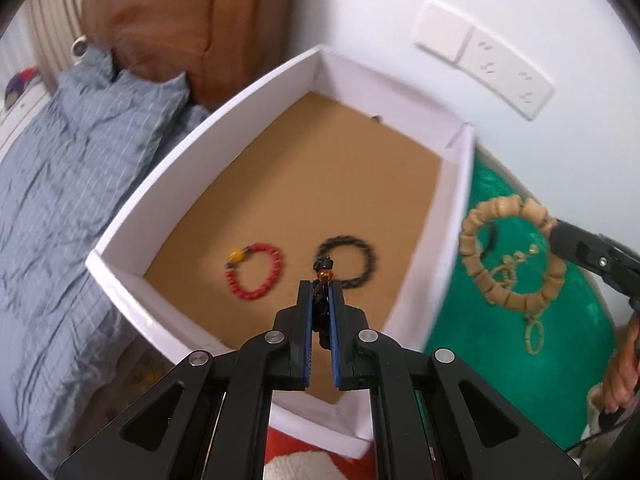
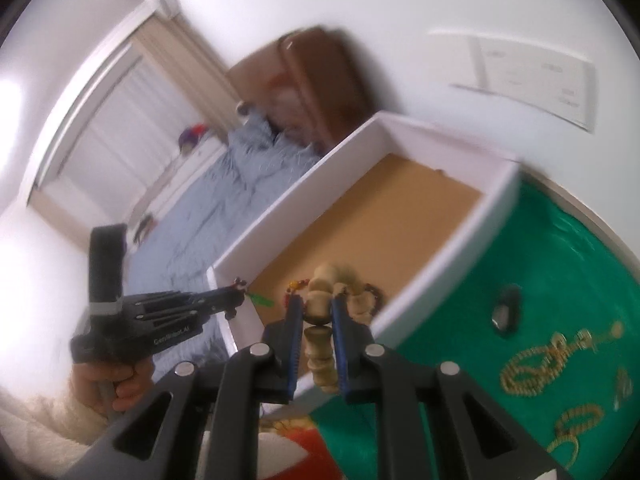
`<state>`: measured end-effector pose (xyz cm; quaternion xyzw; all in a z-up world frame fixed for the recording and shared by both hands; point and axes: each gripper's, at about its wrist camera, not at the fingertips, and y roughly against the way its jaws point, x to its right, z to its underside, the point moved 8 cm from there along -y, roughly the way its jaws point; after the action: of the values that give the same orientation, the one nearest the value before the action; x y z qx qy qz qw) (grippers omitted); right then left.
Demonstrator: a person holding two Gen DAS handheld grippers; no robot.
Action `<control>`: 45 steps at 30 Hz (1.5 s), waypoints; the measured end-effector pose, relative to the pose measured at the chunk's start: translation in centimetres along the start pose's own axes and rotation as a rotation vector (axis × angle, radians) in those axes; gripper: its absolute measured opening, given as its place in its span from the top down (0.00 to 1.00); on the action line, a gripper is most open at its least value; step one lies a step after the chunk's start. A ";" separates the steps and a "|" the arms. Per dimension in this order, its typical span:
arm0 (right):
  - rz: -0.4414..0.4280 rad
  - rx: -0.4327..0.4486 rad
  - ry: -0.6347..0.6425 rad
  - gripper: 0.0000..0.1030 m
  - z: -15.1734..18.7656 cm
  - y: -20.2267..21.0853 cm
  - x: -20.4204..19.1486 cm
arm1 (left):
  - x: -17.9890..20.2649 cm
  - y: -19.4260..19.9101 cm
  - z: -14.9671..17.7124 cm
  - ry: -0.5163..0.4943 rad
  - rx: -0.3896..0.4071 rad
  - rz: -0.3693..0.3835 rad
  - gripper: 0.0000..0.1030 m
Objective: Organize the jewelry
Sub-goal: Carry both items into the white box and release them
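Mid-transfer: the left gripper [image 1: 320,304] clamps a dark beaded strand [image 1: 323,280] above the white box [image 1: 120,276], while the right gripper [image 2: 316,312] pinches a wooden bead bracelet [image 2: 320,344]; next, probably lowering and releasing both inside.

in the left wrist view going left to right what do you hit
grey striped bedding -> white box's left wall -> red bead bracelet -> dark bead bracelet in the left gripper -> green cloth -> wooden bead bracelet -> right gripper
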<state>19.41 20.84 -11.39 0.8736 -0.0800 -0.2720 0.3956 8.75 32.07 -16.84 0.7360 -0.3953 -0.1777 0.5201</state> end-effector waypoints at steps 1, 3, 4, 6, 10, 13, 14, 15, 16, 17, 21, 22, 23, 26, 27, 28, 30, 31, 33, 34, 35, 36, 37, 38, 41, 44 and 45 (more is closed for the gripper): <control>0.008 -0.011 0.021 0.86 -0.2 -1.1 -0.3 | -0.5 -0.4 0.2 0.011 -0.009 -0.008 0.95; 0.017 -0.043 0.048 0.86 -0.5 -3.4 -0.7 | -1.2 -0.8 0.6 0.022 -0.019 -0.016 0.95; 0.028 -0.054 0.066 0.86 -0.8 -4.8 -0.8 | -1.5 -1.2 0.9 0.028 -0.024 -0.018 0.95; 0.060 -0.066 0.103 0.86 -1.4 -6.7 -0.5 | -1.7 -1.8 1.3 0.042 -0.037 -0.014 0.95; 0.139 -0.081 0.167 0.86 -2.8 -9.6 0.4 | -1.4 -3.2 1.6 0.036 -0.050 -0.015 0.95; 0.189 -0.104 0.199 0.86 -3.3 -11.4 1.4 | -1.1 -4.6 1.5 0.031 -0.058 -0.014 0.95; 0.215 -0.115 0.216 0.86 -3.4 -12.2 1.8 | -1.1 -5.1 1.5 0.033 -0.065 -0.015 0.95; 0.240 -0.131 0.230 0.86 -3.6 -13.2 2.4 | -1.2 -5.8 1.6 0.042 -0.076 -0.011 0.95; 0.257 -0.145 0.237 0.86 -3.6 -14.1 2.8 | -1.2 -6.3 1.6 0.049 -0.084 -0.007 0.95; 0.272 -0.154 0.244 0.86 -3.7 -14.8 3.2 | -1.2 -6.6 1.6 0.050 -0.088 -0.011 0.95; 0.300 -0.171 0.265 0.85 -3.8 -17.3 3.9 | -1.5 -8.3 1.8 0.044 -0.098 -0.038 0.94; 0.290 -0.163 0.258 0.85 -4.0 -17.4 3.6 | -1.6 -8.6 1.9 0.048 -0.104 -0.036 0.93; 0.269 -0.151 0.243 0.85 -4.1 -17.5 3.4 | -1.7 -8.9 1.9 0.054 -0.107 -0.032 0.93; 0.201 -0.114 0.173 0.51 -5.0 -17.1 2.7 | -2.4 -9.2 1.9 0.080 -0.112 -0.047 0.77; 0.183 -0.084 0.149 0.47 -5.5 -16.2 2.4 | -2.6 -9.0 1.8 0.084 -0.105 -0.054 0.57; 0.168 -0.059 0.137 0.47 -5.9 -15.5 1.9 | -2.8 -8.6 1.6 0.088 -0.087 -0.063 0.39; 0.163 -0.023 0.129 0.44 -6.5 -13.6 1.3 | -3.0 -7.3 1.2 0.090 -0.034 -0.082 0.25; 0.172 0.004 0.131 0.41 -6.8 -11.8 1.0 | -2.9 -6.7 1.0 0.089 -0.014 -0.083 0.21; 0.186 0.042 0.147 0.36 -7.0 -9.2 0.4 | -2.3 -5.4 0.5 0.085 0.024 -0.078 0.15; 0.201 0.065 0.163 0.35 -7.0 -7.7 0.1 | -1.8 -4.7 0.4 0.079 0.045 -0.072 0.12; 0.219 0.091 0.182 0.35 -6.8 -5.8 -0.2 | -1.2 -4.0 0.2 0.069 0.072 -0.064 0.12; 0.236 0.114 0.194 0.35 -6.5 -4.2 -0.3 | -0.2 -2.9 0.0 0.049 0.108 -0.050 0.12; 0.258 0.143 0.205 0.35 -5.9 -2.2 -0.3 | 0.8 -2.2 -0.2 0.027 0.136 -0.035 0.12; 0.271 0.163 0.209 0.35 -5.3 -0.7 -0.3 | 1.8 -1.5 -0.4 0.003 0.161 -0.018 0.11; 0.317 0.228 0.198 0.35 -2.5 4.3 0.5 | 5.7 0.9 -0.5 -0.084 0.236 0.046 0.08; 0.400 0.277 0.171 0.35 1.3 9.3 2.6 | 10.2 2.6 -0.3 -0.177 0.273 0.113 0.07; 0.450 0.285 0.155 0.35 3.2 11.1 3.8 | 11.7 2.9 0.1 -0.211 0.264 0.148 0.07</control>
<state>21.72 9.97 -6.53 0.8988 -0.2790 -0.0958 0.3242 14.83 22.63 -12.52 0.7440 -0.5208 -0.1619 0.3861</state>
